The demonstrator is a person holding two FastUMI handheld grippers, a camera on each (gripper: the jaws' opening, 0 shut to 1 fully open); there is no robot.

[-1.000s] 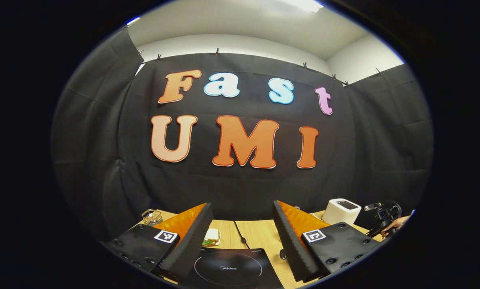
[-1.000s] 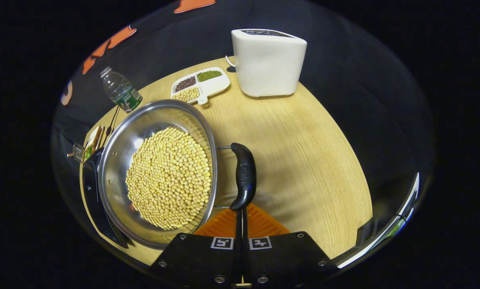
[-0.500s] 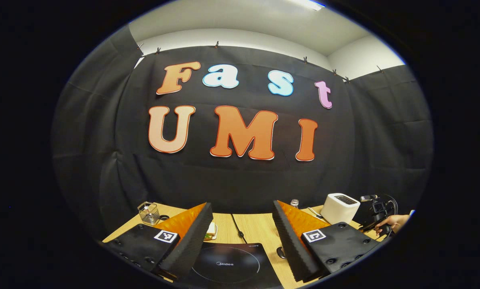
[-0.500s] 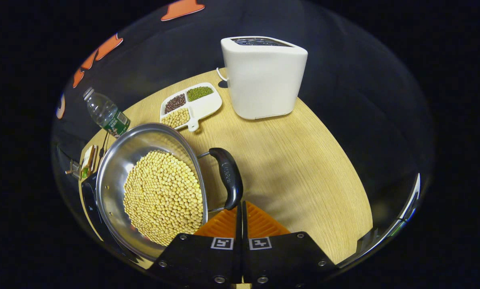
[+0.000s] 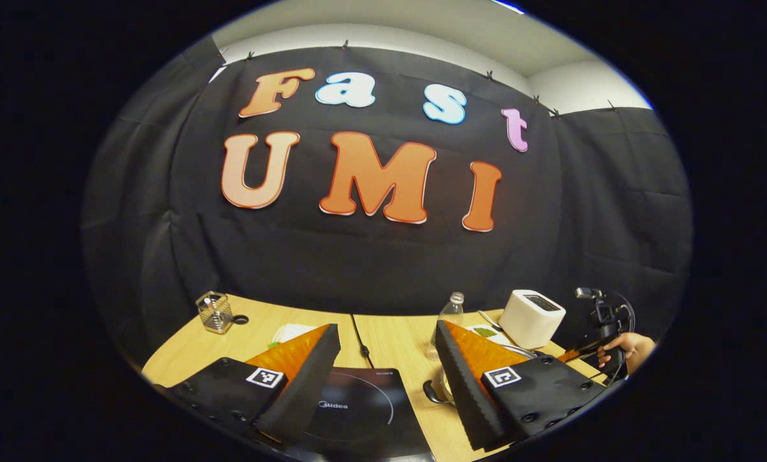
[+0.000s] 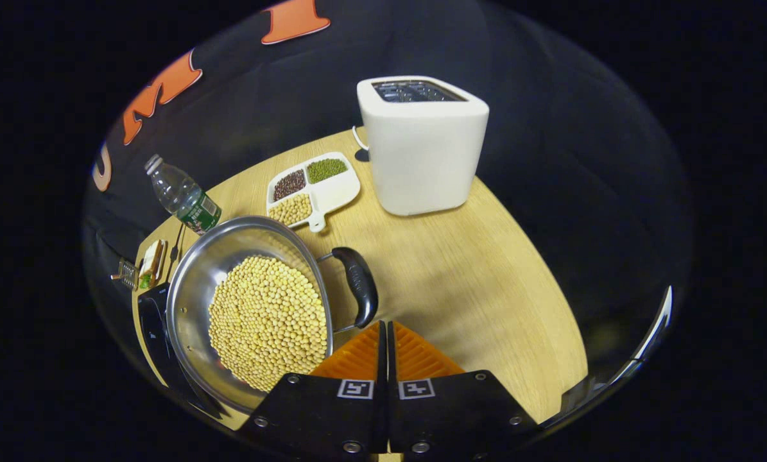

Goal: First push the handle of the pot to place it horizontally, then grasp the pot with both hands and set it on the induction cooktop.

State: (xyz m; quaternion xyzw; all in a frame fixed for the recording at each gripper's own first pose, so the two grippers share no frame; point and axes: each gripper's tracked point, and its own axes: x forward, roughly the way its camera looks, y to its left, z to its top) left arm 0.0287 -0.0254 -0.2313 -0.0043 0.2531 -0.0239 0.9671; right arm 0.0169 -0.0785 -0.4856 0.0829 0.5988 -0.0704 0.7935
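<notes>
While the pot (image 6: 255, 314), a steel pan heaped with yellow beans, sits on the wooden table (image 6: 486, 295) beside the induction cooktop (image 6: 155, 321), its black handle (image 6: 357, 285) is seen swung from upright a second ago to a slant away from the right gripper (image 6: 383, 333). The push is judged begun (not finished), since the handle is not yet level. That gripper's orange fingers are pressed together, tips just beside the handle's near end. The left gripper (image 5: 383, 343) is held spread above the cooktop and has been tipped downward, so more table is shown. A hand (image 5: 620, 346) is seen at the far right.
</notes>
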